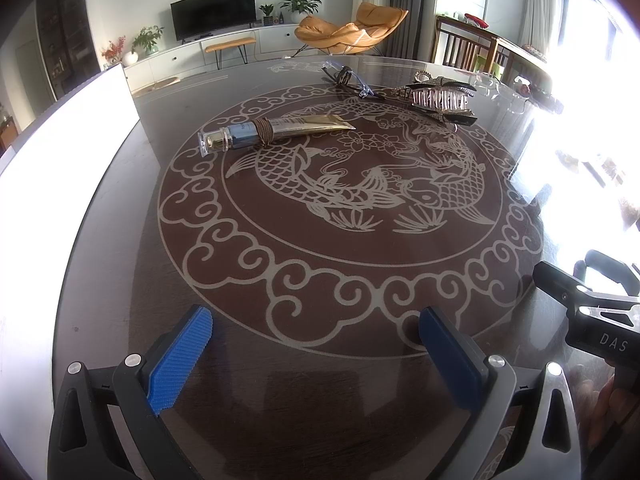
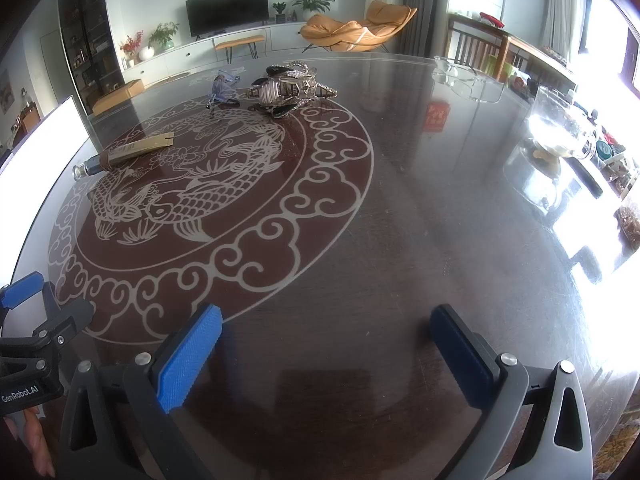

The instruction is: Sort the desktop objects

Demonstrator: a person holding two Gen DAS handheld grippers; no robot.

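A gold tube [image 1: 276, 133] with a clear cap and a brown cord wound round it lies on the dark glass table [image 1: 320, 280], left of centre; in the right wrist view the tube [image 2: 124, 154] is at far left. Behind it lie clear-framed glasses [image 1: 348, 78] and a jewelled hair claw [image 1: 438, 100]; the right wrist view shows the glasses [image 2: 223, 88] and hair claw [image 2: 286, 88] at the back. My left gripper [image 1: 316, 356] stands open over the near table edge, nothing between its blue pads. My right gripper [image 2: 326, 356] is open too, holding nothing.
A white box [image 1: 60, 152] stands along the table's left side. A clear glass teapot [image 2: 560, 140] and small items crowd the bright right edge. Another pair of clear glasses [image 2: 466, 80] lies at the back right. The right gripper's body [image 1: 592, 320] shows beside the left one.
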